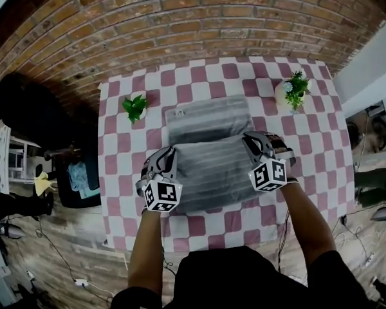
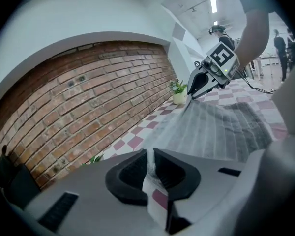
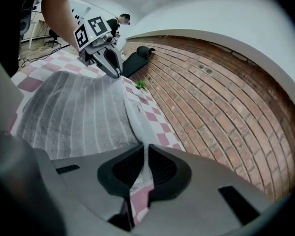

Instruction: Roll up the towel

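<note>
A grey striped towel (image 1: 209, 140) lies on the pink-and-white checked table (image 1: 119, 172), its near part lifted and folded over towards the far part. My left gripper (image 1: 169, 152) is shut on the towel's left corner (image 2: 150, 166). On the right, my right gripper (image 1: 249, 138) is shut on the other corner (image 3: 145, 156). The towel (image 2: 221, 129) stretches between the two grippers. In the left gripper view the right gripper (image 2: 191, 95) shows pinching the far corner. The left gripper (image 3: 117, 73) shows likewise in the right gripper view, above the towel (image 3: 78, 114).
Two small potted plants stand on the table, one at the far left (image 1: 136, 106) and one at the far right (image 1: 293, 91). A brick wall (image 1: 180, 24) runs behind the table. A black seat (image 1: 26, 111) and a cart (image 1: 80, 179) stand left of it.
</note>
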A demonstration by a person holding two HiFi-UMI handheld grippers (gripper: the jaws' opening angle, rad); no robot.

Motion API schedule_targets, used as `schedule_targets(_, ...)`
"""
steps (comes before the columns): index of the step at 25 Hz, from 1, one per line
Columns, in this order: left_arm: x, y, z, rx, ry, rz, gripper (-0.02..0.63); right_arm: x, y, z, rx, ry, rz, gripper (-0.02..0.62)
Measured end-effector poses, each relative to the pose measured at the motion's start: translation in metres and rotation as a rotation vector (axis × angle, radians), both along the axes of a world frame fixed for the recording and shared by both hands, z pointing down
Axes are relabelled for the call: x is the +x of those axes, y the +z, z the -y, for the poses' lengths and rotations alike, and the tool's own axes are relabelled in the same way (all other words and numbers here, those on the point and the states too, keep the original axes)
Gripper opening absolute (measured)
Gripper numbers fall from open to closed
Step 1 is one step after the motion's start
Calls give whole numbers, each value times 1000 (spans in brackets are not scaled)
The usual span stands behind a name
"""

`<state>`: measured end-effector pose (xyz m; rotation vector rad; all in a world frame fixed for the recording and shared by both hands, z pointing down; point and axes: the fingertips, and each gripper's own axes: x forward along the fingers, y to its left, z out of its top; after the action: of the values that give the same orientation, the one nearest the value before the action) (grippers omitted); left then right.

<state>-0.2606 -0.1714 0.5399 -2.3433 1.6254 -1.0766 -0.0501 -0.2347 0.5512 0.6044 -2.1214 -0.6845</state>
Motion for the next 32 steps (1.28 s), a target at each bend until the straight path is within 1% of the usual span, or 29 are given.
schedule_targets(6, -18, 17, 57, 0, -8, 18, 40, -19, 16, 59, -8, 20, -33, 26)
schedule_targets(9, -26, 28, 82, -10, -1, 43, 40, -27, 24, 80, -14, 31, -51, 26)
schedule_targets(13, -36, 42, 108, -27, 6, 50, 40, -37, 34, 107, -17, 38, -75, 29)
schedule_targets(17, -42, 53, 125, -29, -9, 27, 40, -44, 43, 131, -19, 29, -110, 32)
schedule_targets(20, -44, 59, 133, -20, -30, 10, 41, -46, 52, 142, -39, 35, -133, 35)
schedule_targets(23, -46, 65, 140, -13, -57, 0, 43, -44, 61, 151, -60, 68, -142, 41)
schedule_targets(26, -53, 63, 147, 9, -100, -6, 46, -39, 66, 162, -69, 137, -122, 41)
schedule_targets(27, -55, 61, 149, 23, -119, -6, 63, -38, 68, 164, -78, 158, -113, 41)
schedule_targets(28, -58, 59, 149, 35, -143, -5, 111, -36, 69, 163, -87, 175, -104, 41)
schedule_targets(30, -66, 57, 148, 53, -195, 0, 249, -31, 69, 160, -96, 213, -79, 73)
schedule_targets(31, -69, 56, 146, 52, -214, 1, 296, -27, 66, 158, -97, 236, -61, 82)
schedule_targets(32, -71, 57, 142, 43, -226, -1, 324, -22, 62, 154, -98, 258, -42, 105)
